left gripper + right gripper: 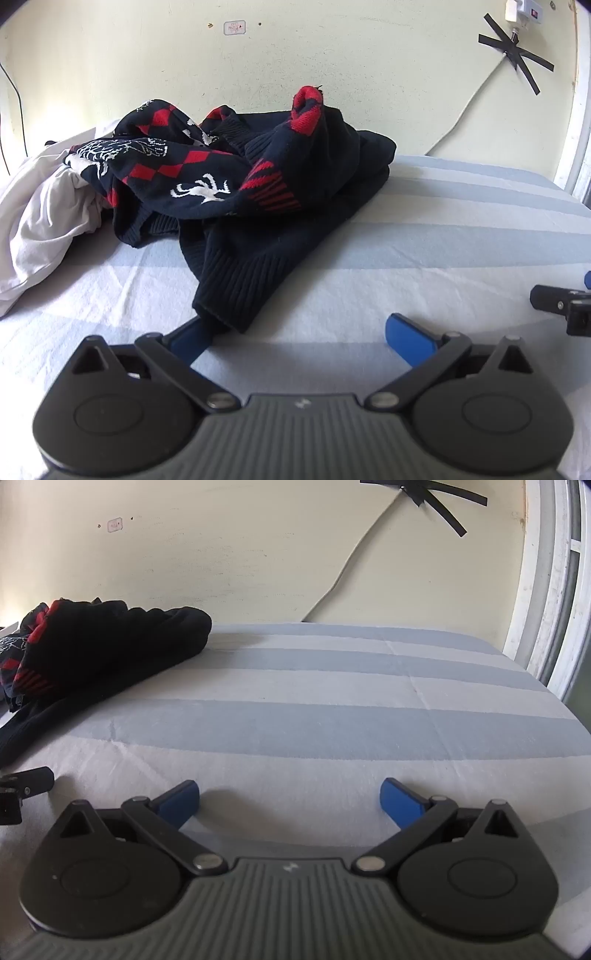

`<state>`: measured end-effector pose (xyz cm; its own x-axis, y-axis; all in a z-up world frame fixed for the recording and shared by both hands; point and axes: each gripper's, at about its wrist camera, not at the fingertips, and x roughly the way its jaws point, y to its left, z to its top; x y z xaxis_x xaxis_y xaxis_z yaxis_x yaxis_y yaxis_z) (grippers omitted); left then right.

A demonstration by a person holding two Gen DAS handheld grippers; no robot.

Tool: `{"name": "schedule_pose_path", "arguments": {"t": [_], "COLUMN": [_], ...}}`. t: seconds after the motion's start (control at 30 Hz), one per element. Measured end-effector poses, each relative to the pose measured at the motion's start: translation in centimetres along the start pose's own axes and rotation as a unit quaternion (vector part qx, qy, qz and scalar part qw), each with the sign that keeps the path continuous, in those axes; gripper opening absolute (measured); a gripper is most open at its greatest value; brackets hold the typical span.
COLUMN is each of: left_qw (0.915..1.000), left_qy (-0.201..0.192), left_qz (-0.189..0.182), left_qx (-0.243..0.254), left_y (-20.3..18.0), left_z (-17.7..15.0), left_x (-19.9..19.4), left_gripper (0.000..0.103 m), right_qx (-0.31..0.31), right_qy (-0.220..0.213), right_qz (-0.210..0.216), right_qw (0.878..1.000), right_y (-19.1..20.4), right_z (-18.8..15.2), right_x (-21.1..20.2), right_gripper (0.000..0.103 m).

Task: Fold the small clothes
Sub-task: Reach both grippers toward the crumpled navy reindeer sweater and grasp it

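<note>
A crumpled navy knit sweater (258,184) with red diamonds and white reindeer lies in a heap on the striped bed sheet (443,229). Its ribbed hem reaches toward me and lies over the tip of my left gripper's left finger. My left gripper (295,332) is open, low over the sheet. My right gripper (290,795) is open and empty over bare sheet, to the right of the sweater (110,646). Part of the right gripper (561,304) shows at the right edge of the left wrist view.
A white garment (44,221) is bunched at the left beside the sweater. A cream wall (332,66) stands behind the bed, with a white cable (465,107) taped by black strips. A white window frame (550,590) is at the right.
</note>
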<state>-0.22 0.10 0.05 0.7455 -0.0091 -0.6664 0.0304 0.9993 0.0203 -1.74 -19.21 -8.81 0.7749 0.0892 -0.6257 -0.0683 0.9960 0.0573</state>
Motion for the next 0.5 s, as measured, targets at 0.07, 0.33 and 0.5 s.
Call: {"name": "schedule_pose_path", "arguments": {"t": [0.07,0.33,0.5], "left_qw": [0.9999,0.9893,0.9798], "left_qy": [0.0,-0.143,-0.189], "left_qz": [-0.01,0.016,0.024], "left_qx": [0.011,0.02,-0.06], "left_y": [0.2,4.7,7.7], "left_z": [-0.3,-2.8,-3.7], "left_x": [-0.3,-6.4,-7.8], "left_gripper": [0.103,0.103,0.103], "right_qx": [0.003,0.022,-0.004], "right_qy": [0.0,-0.042,-0.115], "right_qz": [-0.004,0.012,0.101], "right_qw": [1.0,0.999,0.988], "right_y": [-0.1,0.9,6.7], "right_z": [0.1,-0.1,3.6], "right_x": [0.0,-1.9,-4.6], "right_gripper": [0.103,0.087,0.084]}}
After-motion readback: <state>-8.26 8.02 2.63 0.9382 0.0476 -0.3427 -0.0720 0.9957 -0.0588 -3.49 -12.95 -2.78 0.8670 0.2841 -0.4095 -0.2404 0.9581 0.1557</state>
